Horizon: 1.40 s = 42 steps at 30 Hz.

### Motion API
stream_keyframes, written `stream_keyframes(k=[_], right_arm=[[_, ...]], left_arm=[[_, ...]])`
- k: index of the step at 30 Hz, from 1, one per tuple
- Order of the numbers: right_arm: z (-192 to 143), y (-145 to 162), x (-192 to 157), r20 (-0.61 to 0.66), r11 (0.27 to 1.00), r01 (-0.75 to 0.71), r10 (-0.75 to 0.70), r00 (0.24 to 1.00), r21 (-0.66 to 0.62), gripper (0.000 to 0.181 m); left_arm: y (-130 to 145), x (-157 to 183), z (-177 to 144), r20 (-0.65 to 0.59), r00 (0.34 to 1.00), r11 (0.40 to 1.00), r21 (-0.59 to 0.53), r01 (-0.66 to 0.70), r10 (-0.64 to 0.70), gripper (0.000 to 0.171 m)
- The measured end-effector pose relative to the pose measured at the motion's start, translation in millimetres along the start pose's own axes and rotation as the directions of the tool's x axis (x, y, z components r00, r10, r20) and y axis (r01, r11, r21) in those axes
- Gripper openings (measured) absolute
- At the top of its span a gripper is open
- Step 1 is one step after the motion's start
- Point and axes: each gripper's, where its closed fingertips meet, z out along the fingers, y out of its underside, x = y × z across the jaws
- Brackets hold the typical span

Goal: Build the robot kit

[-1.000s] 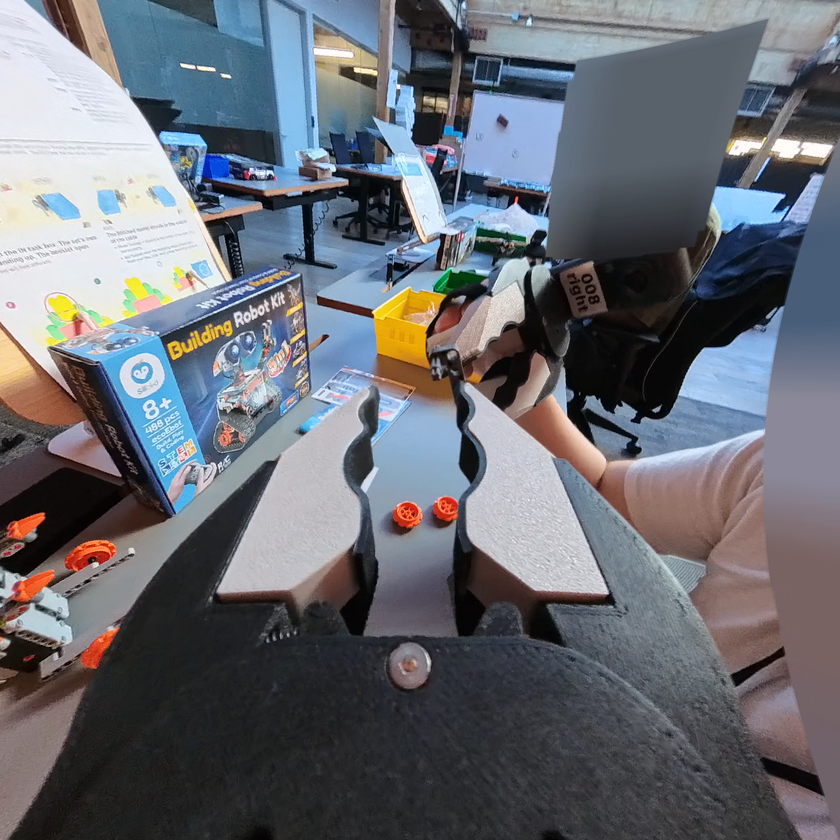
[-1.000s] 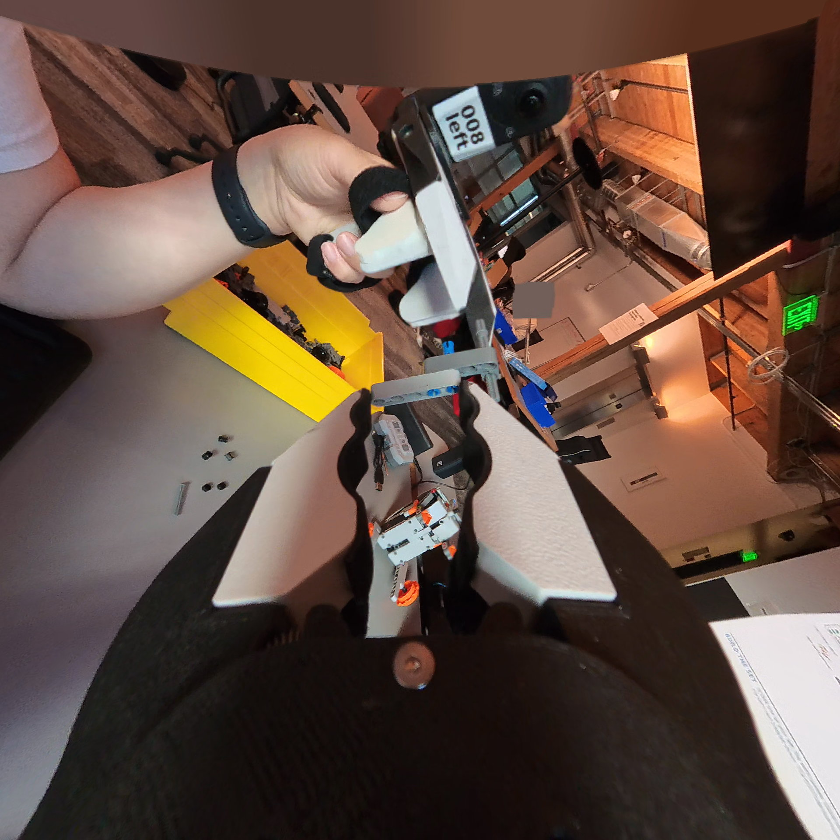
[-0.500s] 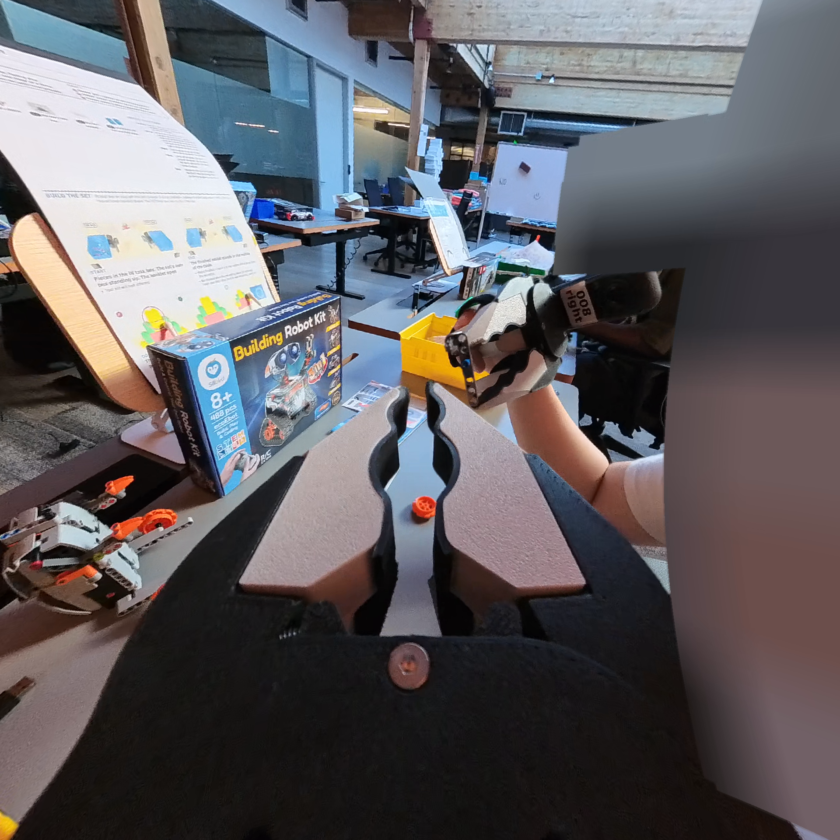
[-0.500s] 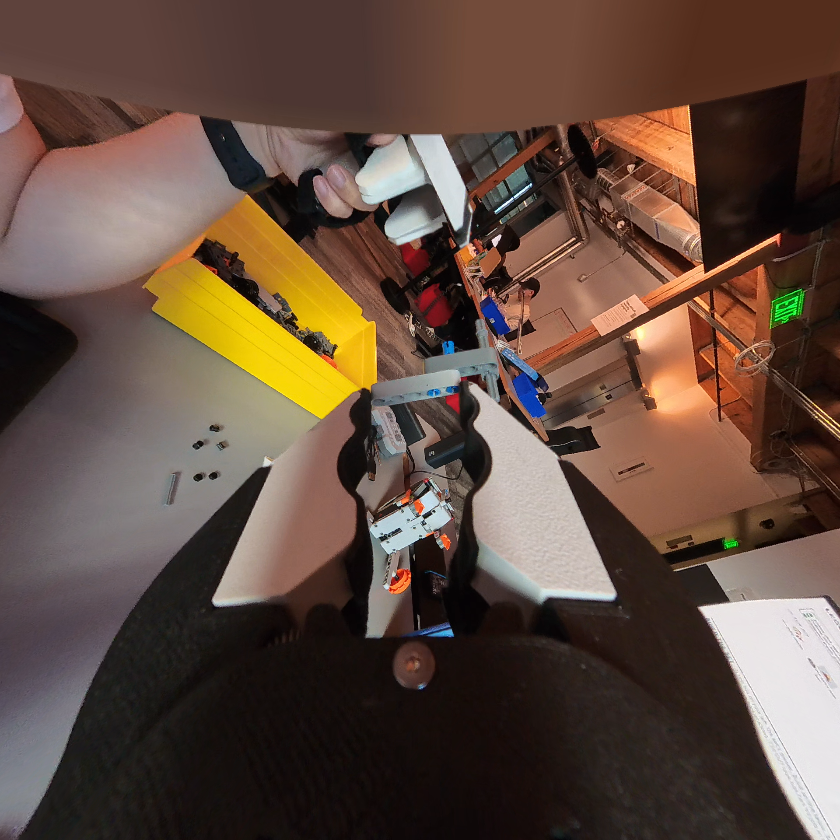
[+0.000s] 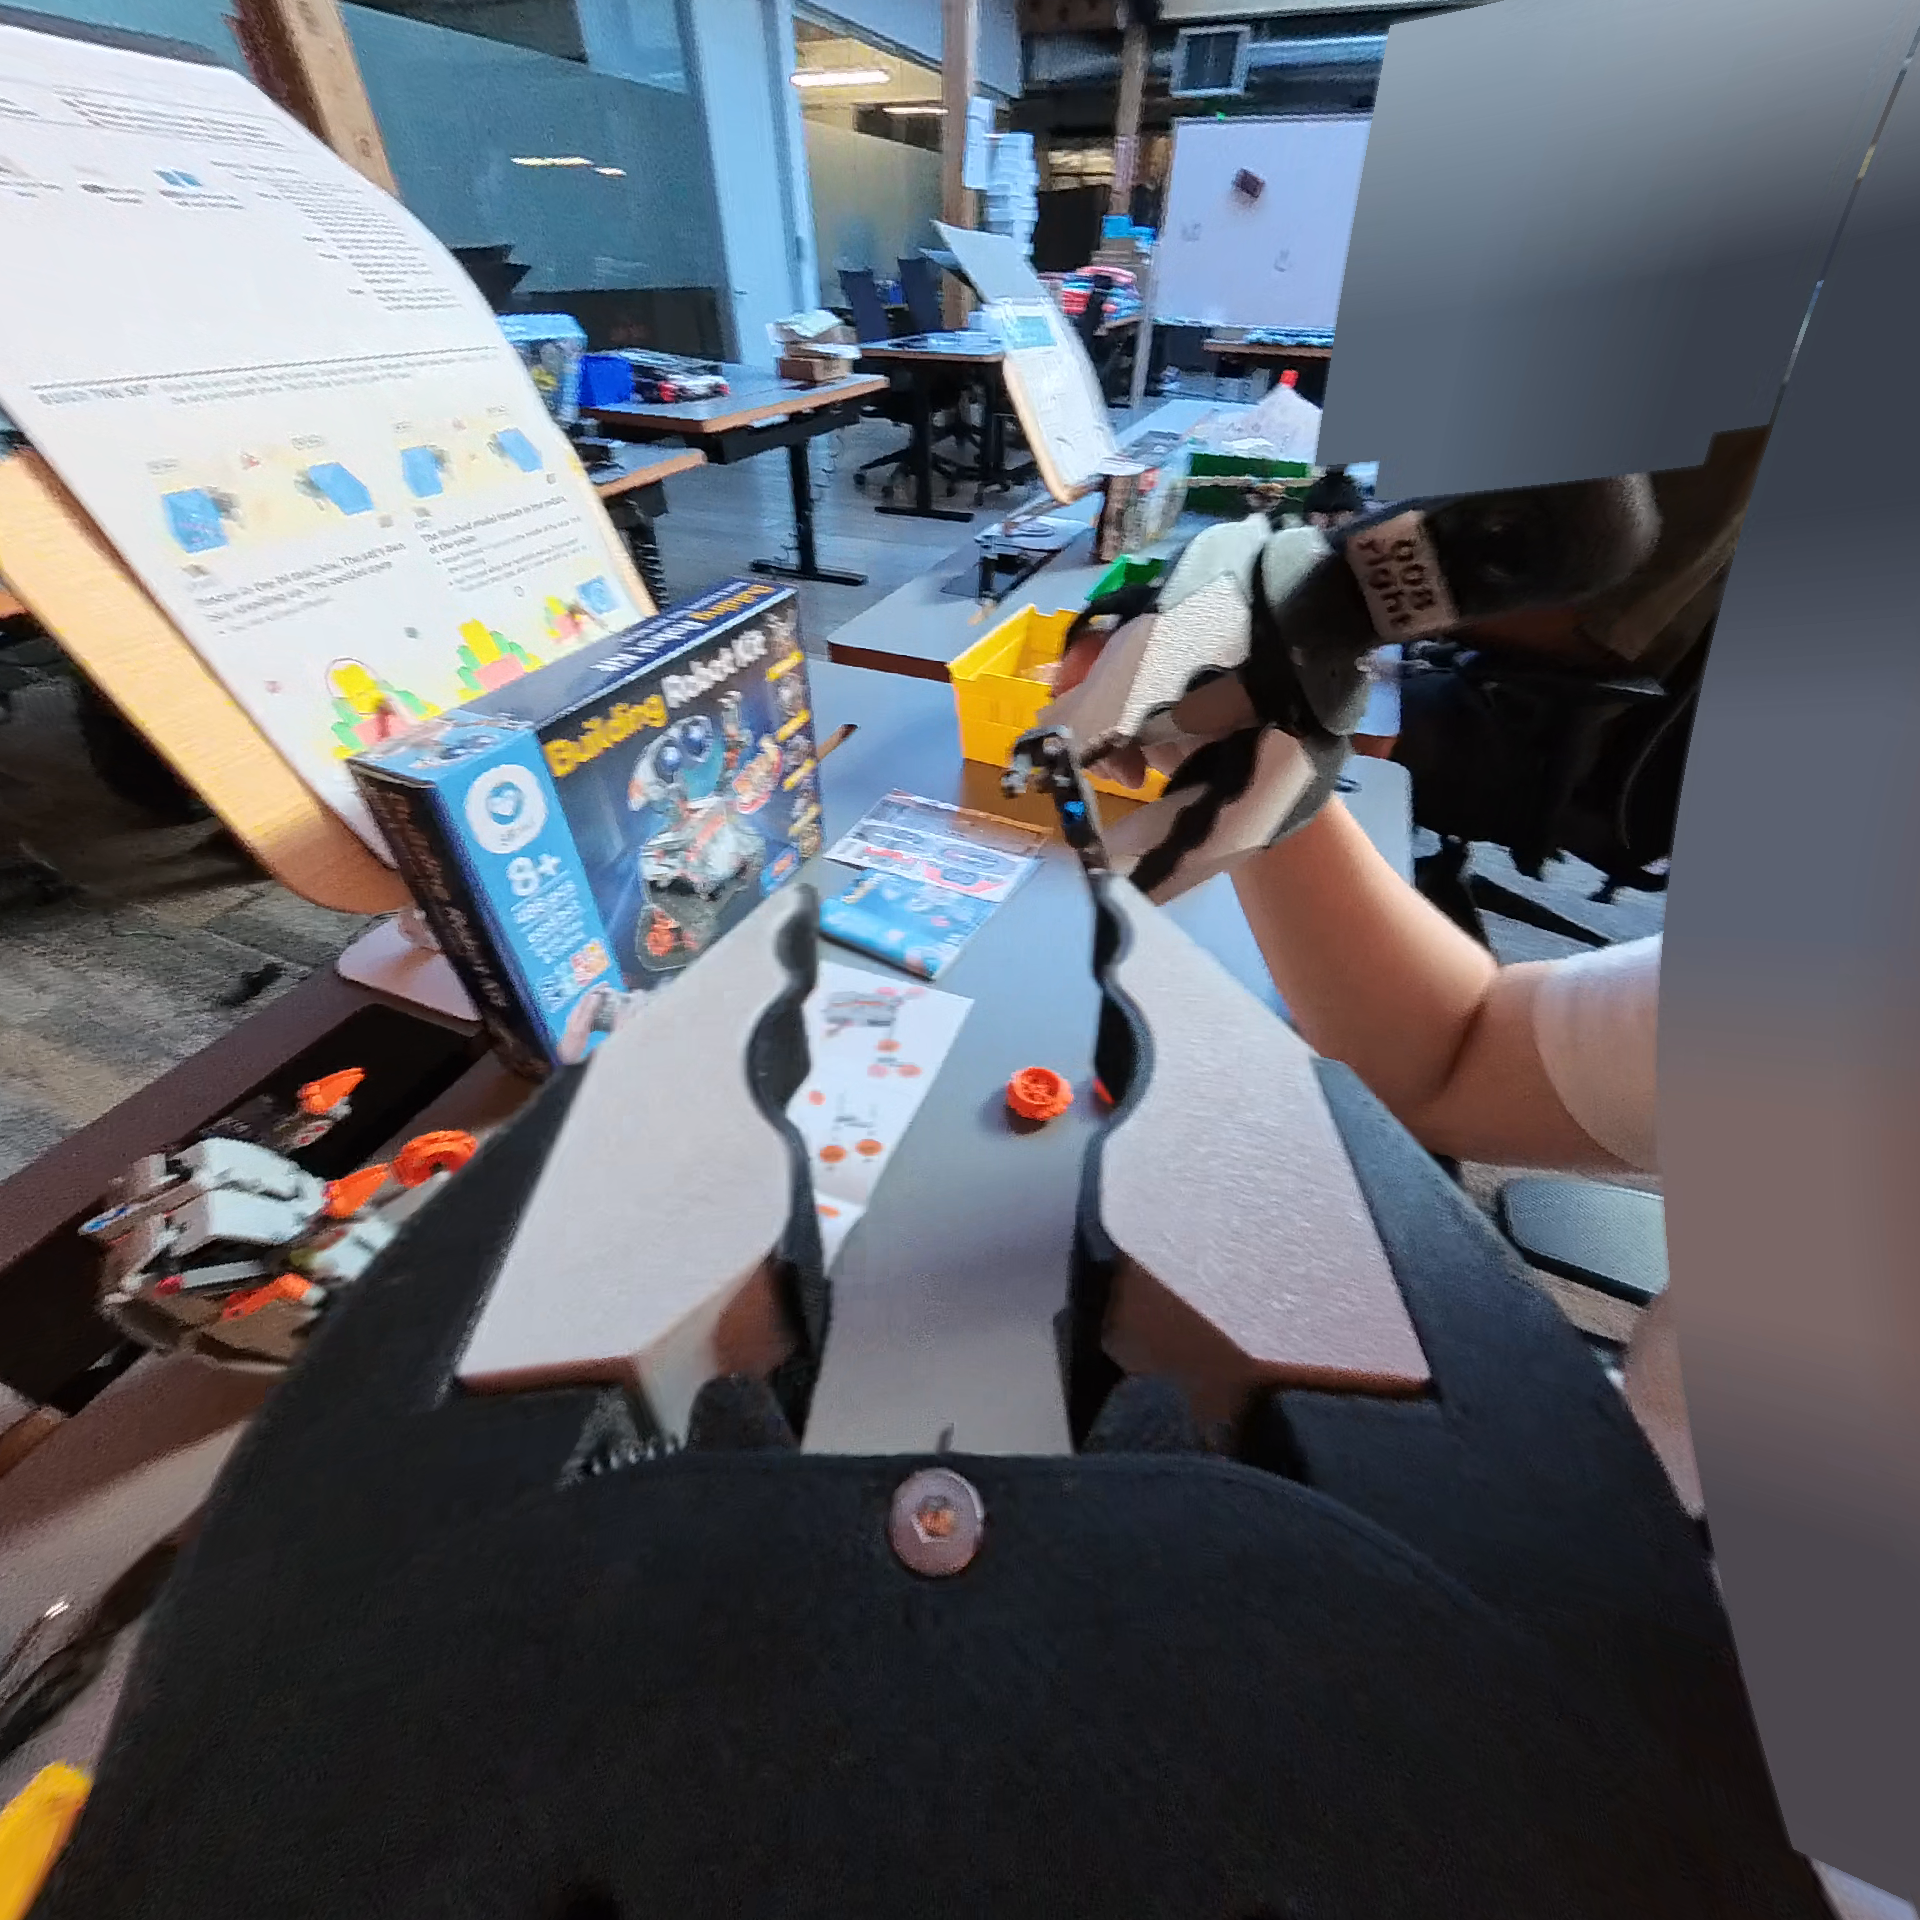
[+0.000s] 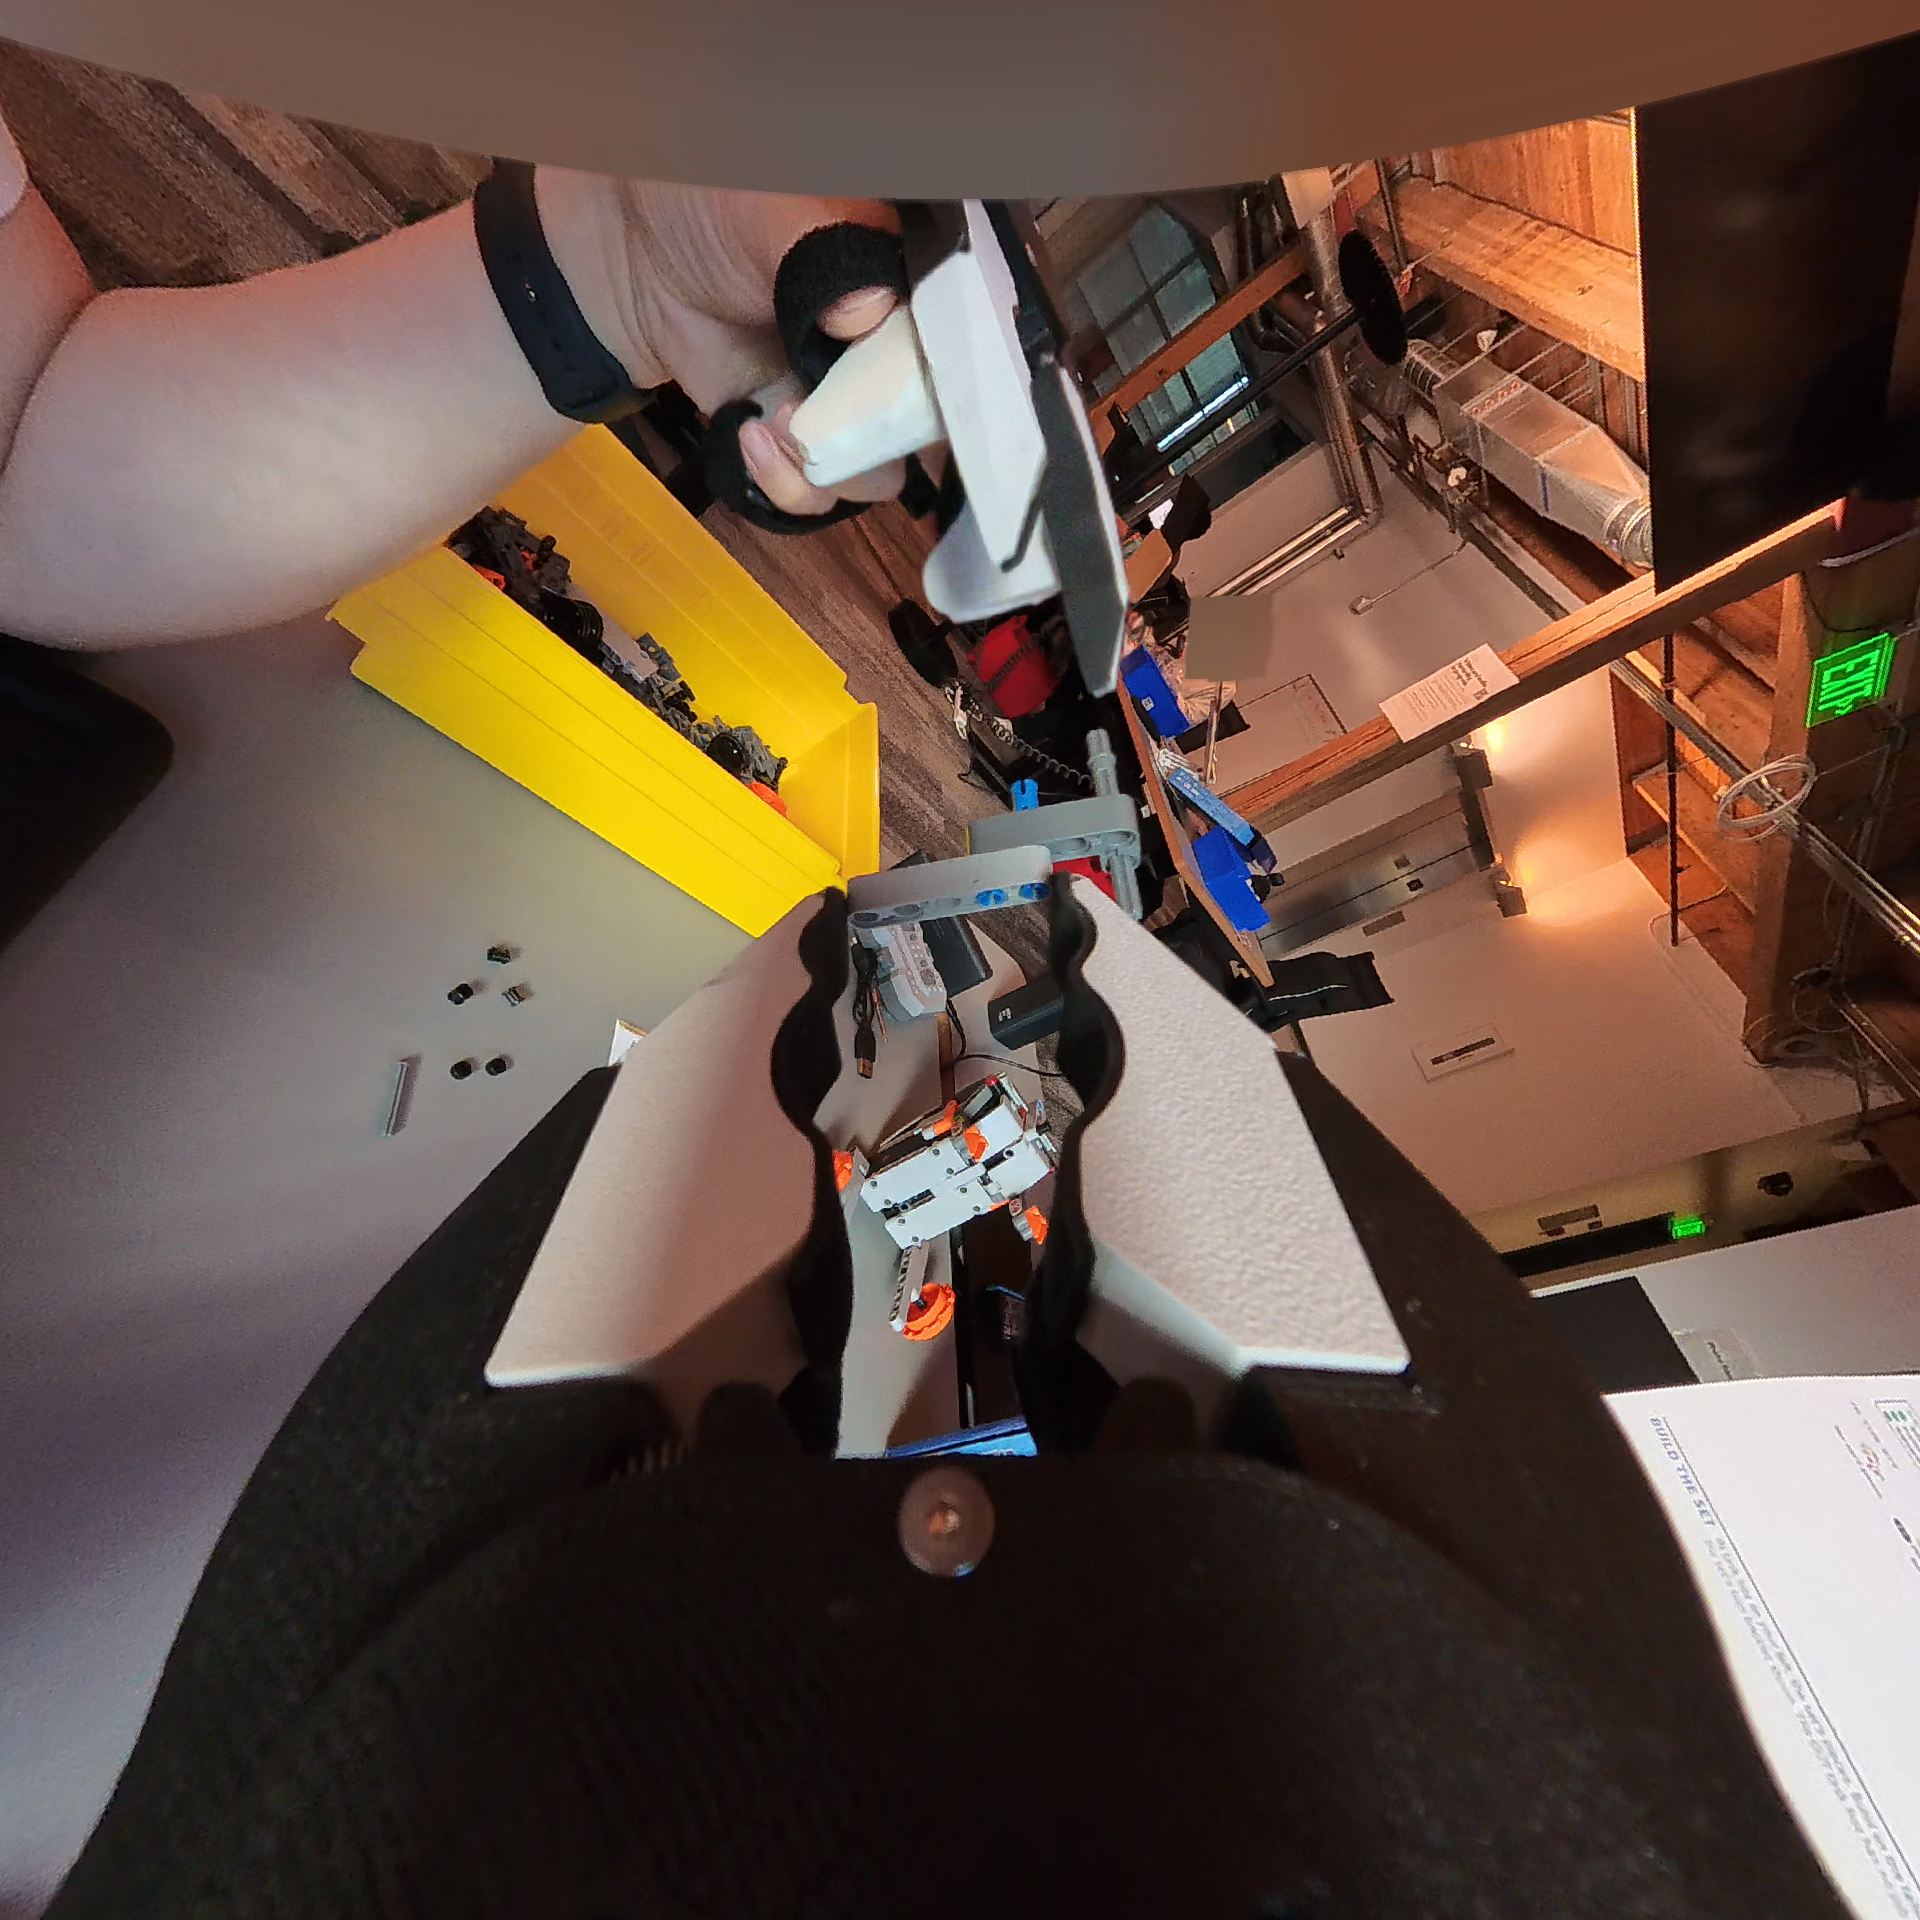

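While the left gripper (image 5: 951,904) is hanging just above the dark table (image 5: 935,1351), its jaws are standing wide apart and gripping nothing. An orange wheel (image 5: 1037,1093) is lying on the table between its fingers, close to the right-hand one, with a printed sheet (image 5: 883,1039) lying flat beside it. A blue kit box (image 5: 613,821) is standing off to the left, near a half-built grey and orange model (image 5: 229,1236). The right gripper (image 6: 951,920) is hovering in the air, well above the table, pinching a grey beam assembly (image 6: 940,896) crosswise between its tips, so its jaws are staying partly apart across the beam. A yellow bin (image 6: 623,727) of dark parts is sitting beyond it, and small black pins (image 6: 483,1008) are lying loose on the table nearby.
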Motion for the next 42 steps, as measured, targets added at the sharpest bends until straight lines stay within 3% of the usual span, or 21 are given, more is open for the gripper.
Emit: stream_keyframes(k=[3, 7, 11, 20, 27, 32, 42], right_arm=[[-2, -2, 1, -0.007, 1.0, 0.002, -0.002, 1.0, 0.005, 0.038], [-3, -4, 2, -0.015, 1.0, 0.01, -0.01, 1.0, 0.011, 0.038], [-4, -5, 2, -0.013, 1.0, 0.012, -0.012, 1.0, 0.016, 0.038], [-7, -11, -1, -0.001, 0.999, 0.006, -0.006, 1.0, 0.041, 0.038], [-15, -15, -2, 0.039, 0.993, -0.053, 0.049, 0.998, 0.103, 0.038], [-14, -4, 1, 0.036, 0.994, -0.073, 0.07, 0.997, 0.075, 0.039], [-2, 1, -5, 0.069, 0.992, -0.098, 0.092, 0.993, 0.078, 0.038]], left_arm=[[5, -6, 3, 0.033, 0.998, 0.999, -0.027, -0.047, 0.048, 0.036], [8, 4, 10, -0.044, 0.998, 0.998, -0.039, -0.05, 0.048, 0.014], [4, 8, 18, -0.064, 0.995, 0.997, -0.023, -0.075, 0.073, 0.006], [5, 17, 25, -0.072, 0.993, 0.995, -0.035, -0.092, 0.09, 0.005], [11, -14, -2, 0.09, 0.996, 0.998, -0.063, -0.01, 0.016, 0.007], [11, -35, -23, 0.165, 0.985, 0.998, -0.026, 0.057, -0.052, 0.007], [11, -45, -29, 0.171, 0.981, 0.995, -0.001, 0.098, -0.096, 0.009]])
